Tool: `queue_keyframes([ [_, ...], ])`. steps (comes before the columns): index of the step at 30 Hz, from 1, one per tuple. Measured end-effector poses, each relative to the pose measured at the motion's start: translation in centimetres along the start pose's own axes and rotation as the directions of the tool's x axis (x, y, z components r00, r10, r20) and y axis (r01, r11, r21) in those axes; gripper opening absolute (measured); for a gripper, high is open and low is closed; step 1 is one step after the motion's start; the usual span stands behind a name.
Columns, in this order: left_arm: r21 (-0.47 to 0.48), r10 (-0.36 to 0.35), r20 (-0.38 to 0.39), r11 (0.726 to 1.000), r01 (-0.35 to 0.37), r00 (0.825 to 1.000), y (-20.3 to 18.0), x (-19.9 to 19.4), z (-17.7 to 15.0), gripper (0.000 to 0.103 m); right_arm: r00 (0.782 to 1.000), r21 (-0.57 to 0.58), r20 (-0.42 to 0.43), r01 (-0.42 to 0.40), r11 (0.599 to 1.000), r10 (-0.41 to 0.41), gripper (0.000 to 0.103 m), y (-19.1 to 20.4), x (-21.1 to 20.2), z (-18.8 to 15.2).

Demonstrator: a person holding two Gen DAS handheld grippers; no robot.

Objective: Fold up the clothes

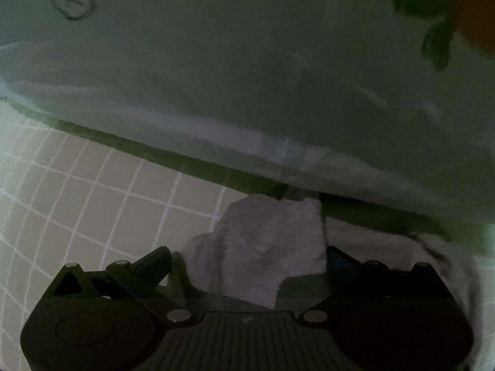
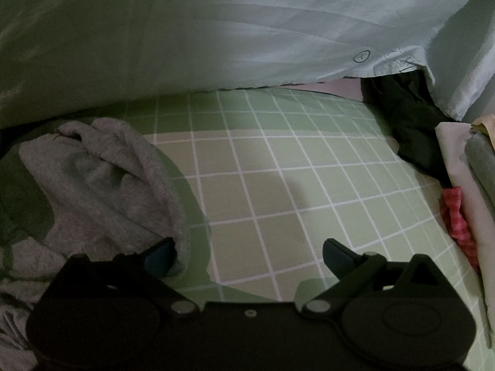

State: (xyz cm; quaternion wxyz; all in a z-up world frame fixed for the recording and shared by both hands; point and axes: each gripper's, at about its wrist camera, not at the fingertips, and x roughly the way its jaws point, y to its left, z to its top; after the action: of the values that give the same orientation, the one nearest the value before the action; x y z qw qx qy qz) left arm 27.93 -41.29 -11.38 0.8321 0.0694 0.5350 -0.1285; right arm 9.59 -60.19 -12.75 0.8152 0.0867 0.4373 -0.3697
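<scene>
Two grippers are seen above a green checked sheet [image 2: 278, 185] that carries the clothes. Nearest the left camera, the left gripper [image 1: 247, 259] is held with its jaws spread wide, and a bunched fold of the grey garment [image 1: 263, 241] lies between them; whether the fingers actually press on the cloth cannot be told, since a gap is visible on the left side. Beyond that fold, the gridded sheet is seen to the left, and a large pale cloth [image 1: 247, 77] fills the far part of the view, printed with a small circle mark and a dark green and orange motif near its far right corner.

In the right view, the right gripper [image 2: 247, 256] is spread apart and nothing is held; its left finger [image 2: 161, 256] sits just beside the hem of the grey garment [image 2: 102, 179], which is crumpled along the sheet's left edge. Along the right edge, a stack of folded clothes [image 2: 458, 167] is seen, with a pink-red checked piece [image 2: 458, 222] at its foot. Farther off, a dark garment [image 2: 414, 123] lies near the far right corner, partly under the pale cloth [image 2: 247, 31].
</scene>
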Motion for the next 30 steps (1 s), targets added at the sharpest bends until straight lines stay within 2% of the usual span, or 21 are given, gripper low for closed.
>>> queue_keyframes([
  [6,0.076,0.086,0.073,0.993,-0.091,0.994,0.4,-1.0,-1.2,0.103,1.0,-0.018,0.004,0.025,1.0,-0.025,0.101,-0.1,0.0,0.1],
  [13,0.045,0.147,0.088,0.987,-0.151,0.985,3.3,-3.2,-4.9,0.103,0.997,-0.014,0.015,0.071,0.997,-0.071,0.101,-0.8,-1.0,-0.5],
  [17,0.007,0.191,0.118,0.981,-0.193,0.974,5.8,-5.4,-6.4,0.103,0.992,-0.008,0.088,0.088,0.996,-0.086,0.101,-1.0,-3.4,-0.9],
  [21,-0.028,0.191,0.189,0.982,-0.189,0.963,7.9,-8.6,-7.5,0.103,0.974,-0.031,0.199,0.116,0.993,-0.107,0.101,-0.9,-6.6,-0.8],
  [24,-0.047,0.202,0.266,0.979,-0.197,0.942,8.5,-11.3,-8.6,0.103,0.956,-0.02,0.277,0.105,0.994,-0.096,0.101,-1.2,-9.1,-0.9],
  [28,-0.069,0.214,0.362,0.977,-0.203,0.907,9.5,-14.6,-10.1,0.103,0.92,-0.035,0.385,0.095,0.995,-0.074,0.101,-1.4,-12.8,-1.8],
  [30,-0.069,0.215,0.373,0.977,-0.204,0.902,11.0,-15.6,-11.6,0.103,0.903,-0.046,0.426,0.085,0.995,-0.057,0.101,-1.5,-14.6,-2.8],
])
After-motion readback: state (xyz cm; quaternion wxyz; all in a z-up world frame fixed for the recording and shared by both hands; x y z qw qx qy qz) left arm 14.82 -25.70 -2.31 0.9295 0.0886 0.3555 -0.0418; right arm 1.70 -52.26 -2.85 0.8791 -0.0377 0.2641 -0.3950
